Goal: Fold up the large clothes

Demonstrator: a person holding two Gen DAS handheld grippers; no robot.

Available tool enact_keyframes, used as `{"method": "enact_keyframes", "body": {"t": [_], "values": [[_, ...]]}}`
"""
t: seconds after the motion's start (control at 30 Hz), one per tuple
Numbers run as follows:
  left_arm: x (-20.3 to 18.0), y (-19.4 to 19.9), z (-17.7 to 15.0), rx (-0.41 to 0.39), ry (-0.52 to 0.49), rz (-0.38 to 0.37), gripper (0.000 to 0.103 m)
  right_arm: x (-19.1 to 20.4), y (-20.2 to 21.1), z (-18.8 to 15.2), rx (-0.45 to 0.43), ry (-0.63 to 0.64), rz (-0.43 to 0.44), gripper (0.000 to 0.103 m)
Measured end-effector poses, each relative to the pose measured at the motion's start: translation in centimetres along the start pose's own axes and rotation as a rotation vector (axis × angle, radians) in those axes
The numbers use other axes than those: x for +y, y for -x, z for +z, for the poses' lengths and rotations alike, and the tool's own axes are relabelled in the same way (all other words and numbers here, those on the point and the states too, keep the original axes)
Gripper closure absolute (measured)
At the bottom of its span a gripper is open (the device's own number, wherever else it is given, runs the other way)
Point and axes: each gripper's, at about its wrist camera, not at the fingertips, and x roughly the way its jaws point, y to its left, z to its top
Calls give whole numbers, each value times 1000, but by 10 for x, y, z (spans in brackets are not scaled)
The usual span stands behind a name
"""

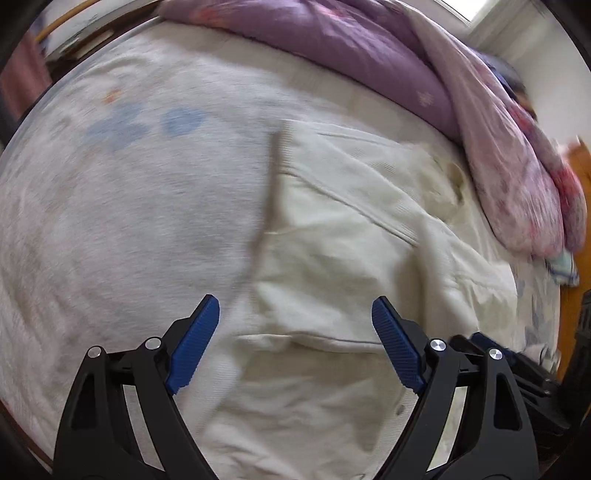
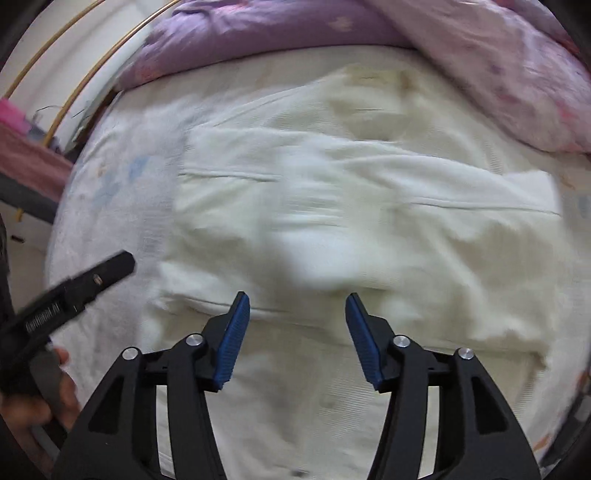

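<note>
A large cream-white garment (image 1: 351, 236) lies spread on the bed, with seams and folds across it; it also fills the middle of the right wrist view (image 2: 351, 206). My left gripper (image 1: 295, 314) is open and empty, hovering over the garment's left edge. My right gripper (image 2: 297, 306) is open and empty above the garment's near part. The left gripper's black body (image 2: 74, 288) and the hand holding it show at the left of the right wrist view. Both views are motion-blurred.
The bed has a pale sheet with faint blue prints (image 1: 122, 177). A purple and pink floral quilt (image 1: 369, 55) is bunched along the far side, also visible in the right wrist view (image 2: 332, 29). A wooden piece (image 1: 576, 236) stands at the right edge.
</note>
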Motion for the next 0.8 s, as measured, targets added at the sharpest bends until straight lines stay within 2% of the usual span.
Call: {"method": "enact_keyframes", "body": {"t": [0.1, 0.17, 0.23, 0.37, 0.43, 0.5, 0.57, 0.6, 0.7, 0.8], "values": [[-43, -7, -4, -4, -66, -25, 18, -54, 19, -10, -26, -115, 55, 51], [-71, -15, -8, 8, -103, -65, 18, -94, 34, -14, -72, -177, 6, 51], [-104, -28, -14, 32, -170, -77, 18, -128, 39, -15, -73, -206, -40, 51], [-155, -64, -30, 76, -324, -40, 18, -187, 38, -14, -65, -265, -67, 51], [-172, -89, -37, 110, -377, 10, 18, -205, 34, -14, -42, -274, -74, 51], [-180, -105, -41, 135, -425, 58, 18, -220, 31, -16, -31, -294, -69, 51], [-182, -113, -43, 106, -475, 115, 20, -230, 31, -21, -23, -304, -46, 51], [-179, -115, -41, 82, -497, 174, 22, -233, 30, -23, -22, -308, -40, 51], [-154, -106, -28, 28, -439, 252, 22, -236, 27, -24, -19, -307, -47, 51], [-121, -77, -12, -31, -343, 241, 21, -239, 32, -21, -33, -307, -47, 51]]}}
